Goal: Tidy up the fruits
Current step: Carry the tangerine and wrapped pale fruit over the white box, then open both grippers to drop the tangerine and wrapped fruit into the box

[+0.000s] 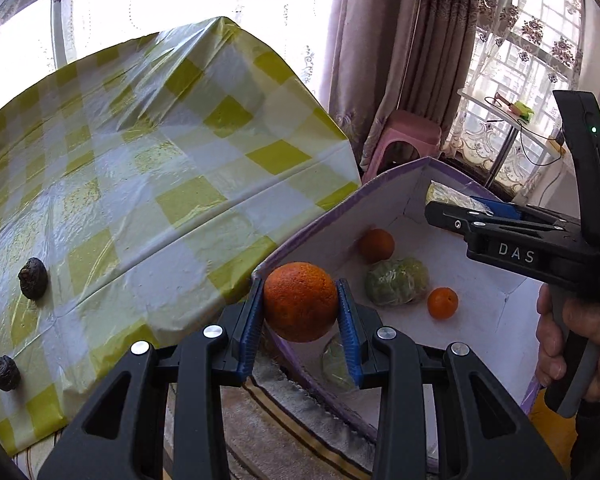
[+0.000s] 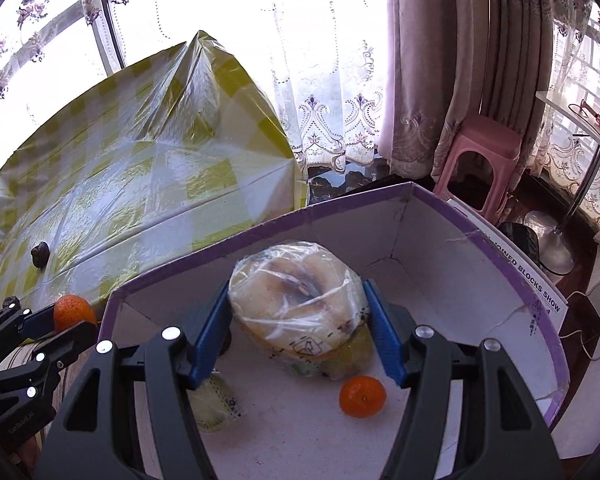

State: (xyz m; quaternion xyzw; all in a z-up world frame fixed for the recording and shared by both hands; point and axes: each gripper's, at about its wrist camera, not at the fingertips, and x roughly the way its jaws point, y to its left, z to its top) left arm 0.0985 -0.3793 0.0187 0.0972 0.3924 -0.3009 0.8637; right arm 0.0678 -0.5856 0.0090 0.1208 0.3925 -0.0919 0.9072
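Observation:
My left gripper (image 1: 301, 304) is shut on a large orange (image 1: 300, 300) and holds it over the near left rim of the purple-edged white box (image 1: 340, 208). It also shows in the right wrist view (image 2: 73, 312). My right gripper (image 2: 296, 320) is shut on a plastic-wrapped pale fruit (image 2: 296, 292) above the box's inside (image 2: 452, 232). In the box lie two small oranges (image 1: 377, 245) (image 1: 442, 302) and wrapped green fruits (image 1: 396, 281). One small orange (image 2: 362, 396) shows under my right gripper. Two dark wrinkled fruits (image 1: 33, 278) (image 1: 5, 373) lie on the table.
The table wears a yellow-and-white checked plastic cloth (image 1: 160, 160). A pink stool (image 2: 480, 152) stands by the curtains behind the box. A small side table (image 1: 512, 120) with cables stands by the window. A striped rug (image 1: 292, 432) lies below the box.

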